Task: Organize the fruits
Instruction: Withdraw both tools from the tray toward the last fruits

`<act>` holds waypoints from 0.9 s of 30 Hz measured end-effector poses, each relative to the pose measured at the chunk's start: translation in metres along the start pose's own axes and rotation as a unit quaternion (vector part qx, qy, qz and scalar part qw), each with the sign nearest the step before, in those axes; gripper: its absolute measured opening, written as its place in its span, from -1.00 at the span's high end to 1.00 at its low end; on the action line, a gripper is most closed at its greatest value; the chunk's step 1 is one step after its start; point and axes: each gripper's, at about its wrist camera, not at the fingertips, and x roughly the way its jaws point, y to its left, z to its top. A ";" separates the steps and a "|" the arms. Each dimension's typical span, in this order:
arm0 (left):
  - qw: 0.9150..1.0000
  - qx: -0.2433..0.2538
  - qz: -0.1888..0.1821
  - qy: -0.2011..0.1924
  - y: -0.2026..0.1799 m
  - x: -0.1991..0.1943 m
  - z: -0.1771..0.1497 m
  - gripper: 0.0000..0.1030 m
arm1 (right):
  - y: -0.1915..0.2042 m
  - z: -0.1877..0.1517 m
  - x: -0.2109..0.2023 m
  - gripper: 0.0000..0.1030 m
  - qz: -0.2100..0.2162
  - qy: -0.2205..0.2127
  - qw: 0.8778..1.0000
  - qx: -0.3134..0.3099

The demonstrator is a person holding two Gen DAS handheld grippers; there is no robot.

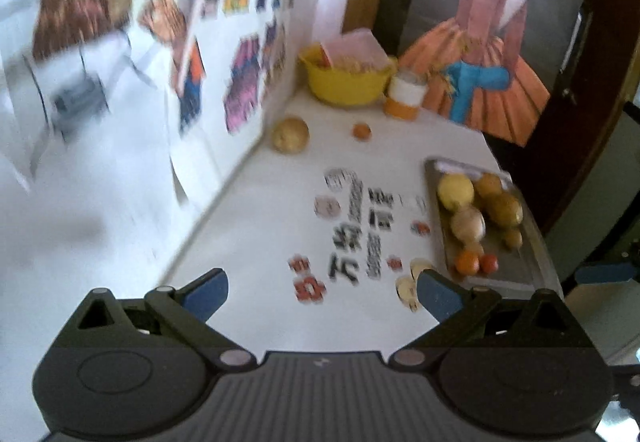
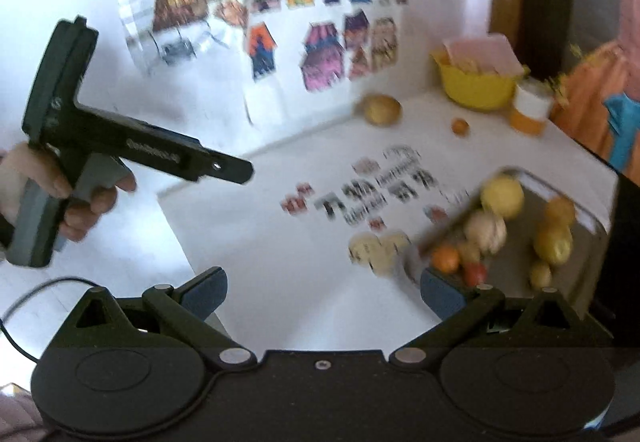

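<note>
Both views blurred. Left gripper [image 1: 322, 292] spread wide, nothing between its blue pads [image 1: 206, 292], hovering above the white table [image 1: 260, 242]. Right gripper [image 2: 322, 292] likewise wide and empty. Ahead and to the right of the left gripper lies a grey tray [image 1: 516, 266] loaded with fruit: a pale yellow fruit [image 1: 455, 190] at the far end, a beige round fruit [image 1: 468, 224] just nearer, an olive-yellow fruit [image 1: 505, 208] beside these, a small orange one [image 1: 467, 262] and a small red one [image 1: 489, 263] at the near end. The right pad of the left gripper sits just short of the tray's near corner. Two fruits lie loose on the table, far ahead: a tan round fruit [image 1: 291, 134] close to the wall, and a tiny orange fruit [image 1: 362, 131] to its right, apart from it. Beyond them, a yellow bowl [image 1: 348, 81] and a white-and-orange container [image 1: 406, 93] stand at the table's far end. Printed characters [image 1: 352, 226] mark the table straight ahead of the left gripper. In the right wrist view, a hand [image 2: 76, 201] grips the left tool's handle, off to the left and raised above the table; the tray [image 2: 600, 242] lies ahead-right of the right gripper.
</note>
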 end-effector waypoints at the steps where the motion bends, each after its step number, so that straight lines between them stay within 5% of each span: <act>1: 1.000 0.003 0.009 -0.009 0.000 -0.001 0.006 -0.99 | -0.003 0.008 0.000 -0.99 0.007 0.000 1.000 0.008; 12: 0.993 0.054 0.049 -0.095 -0.020 0.039 0.054 -0.99 | -0.103 0.110 0.045 -0.99 -0.007 0.023 0.989 0.145; 18: 0.996 0.042 0.039 -0.071 -0.029 0.109 0.066 -0.99 | -0.156 0.139 0.109 -0.99 0.004 0.013 0.980 0.198; 27: 0.991 0.089 0.069 -0.068 -0.035 0.204 0.082 -0.99 | -0.235 0.152 0.224 -0.91 -0.003 0.003 0.972 0.233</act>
